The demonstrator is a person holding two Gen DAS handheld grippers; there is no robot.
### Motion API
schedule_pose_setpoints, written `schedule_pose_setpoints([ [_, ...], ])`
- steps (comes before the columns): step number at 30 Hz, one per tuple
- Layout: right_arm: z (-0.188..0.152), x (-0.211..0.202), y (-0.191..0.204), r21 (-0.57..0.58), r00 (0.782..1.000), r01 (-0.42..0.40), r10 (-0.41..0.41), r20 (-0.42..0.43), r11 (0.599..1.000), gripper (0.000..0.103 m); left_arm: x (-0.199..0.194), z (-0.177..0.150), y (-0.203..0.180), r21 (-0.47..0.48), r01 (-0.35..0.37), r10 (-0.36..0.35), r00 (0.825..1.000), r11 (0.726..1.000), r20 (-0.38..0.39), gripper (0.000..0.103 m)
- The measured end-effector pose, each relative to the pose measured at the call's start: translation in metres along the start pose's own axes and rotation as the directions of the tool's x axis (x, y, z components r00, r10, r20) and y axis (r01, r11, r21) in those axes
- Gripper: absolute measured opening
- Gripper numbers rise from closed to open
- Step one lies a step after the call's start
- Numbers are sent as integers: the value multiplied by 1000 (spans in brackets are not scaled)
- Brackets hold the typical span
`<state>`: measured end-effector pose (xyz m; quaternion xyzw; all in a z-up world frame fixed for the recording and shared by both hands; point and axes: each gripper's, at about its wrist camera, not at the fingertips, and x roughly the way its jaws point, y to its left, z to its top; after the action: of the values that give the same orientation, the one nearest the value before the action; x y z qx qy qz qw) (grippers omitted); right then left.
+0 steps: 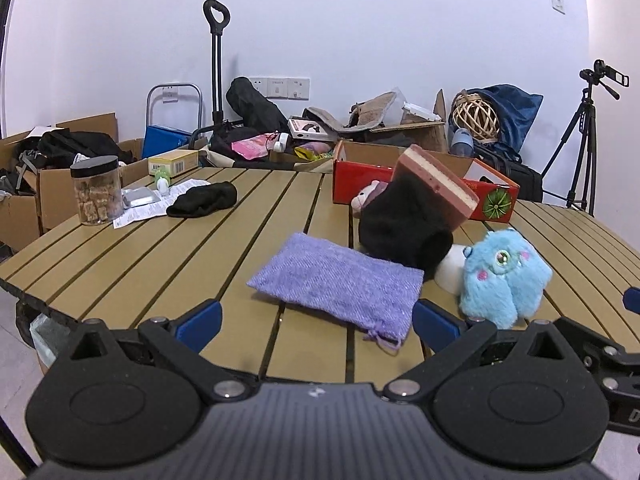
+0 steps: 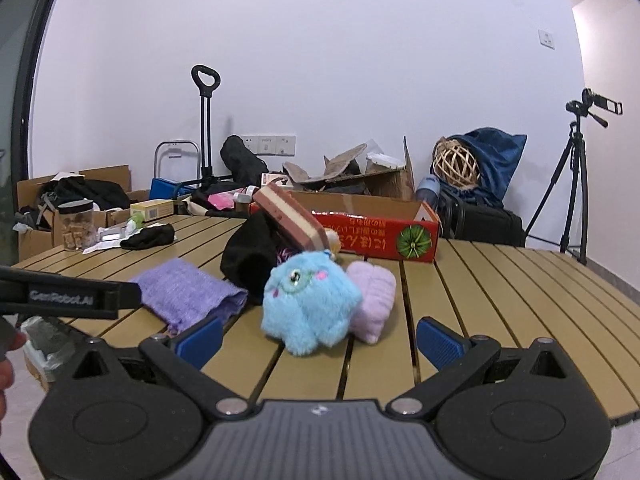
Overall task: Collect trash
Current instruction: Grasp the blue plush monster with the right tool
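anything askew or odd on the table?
Yes: the striped pink block is tilted, propped on the black knit item instead of lying flat. Crumpled paper lies under the black cloth.

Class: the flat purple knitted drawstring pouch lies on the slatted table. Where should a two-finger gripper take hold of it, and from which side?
Probably the near corner of the flat purple knitted drawstring pouch, where the drawstring tassel sticks out. Come in low from the table's near edge with the open left gripper: the pouch lies flat, and the black fabric bundle crowds its far side.

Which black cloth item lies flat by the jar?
The smaller black cloth, flat on the paper beside the jar; the bigger black bundle sits heaped under the striped block.
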<state>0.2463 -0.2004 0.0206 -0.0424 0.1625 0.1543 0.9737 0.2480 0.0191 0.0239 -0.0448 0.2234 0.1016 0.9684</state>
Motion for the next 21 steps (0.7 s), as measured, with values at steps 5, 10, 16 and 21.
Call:
schedule_pose_setpoints([
  [5,5,22,5,-26,1000,25,-25,4,999,103,10,5,3,0,4,-4,1000,1000,-20,103],
  [10,7,43,10,-42,999,39,-39,-7,998,103,20,12,6,22,-5,6,1000,1000,-18,103],
  [16,8,71,19,-76,998,56,-58,-20,995,103,32,21,22,-14,-8,8,999,1000,-45,103],
  [21,8,91,34,-119,996,74,-78,-32,990,103,37,27,32,3,-30,31,999,1000,-34,103],
])
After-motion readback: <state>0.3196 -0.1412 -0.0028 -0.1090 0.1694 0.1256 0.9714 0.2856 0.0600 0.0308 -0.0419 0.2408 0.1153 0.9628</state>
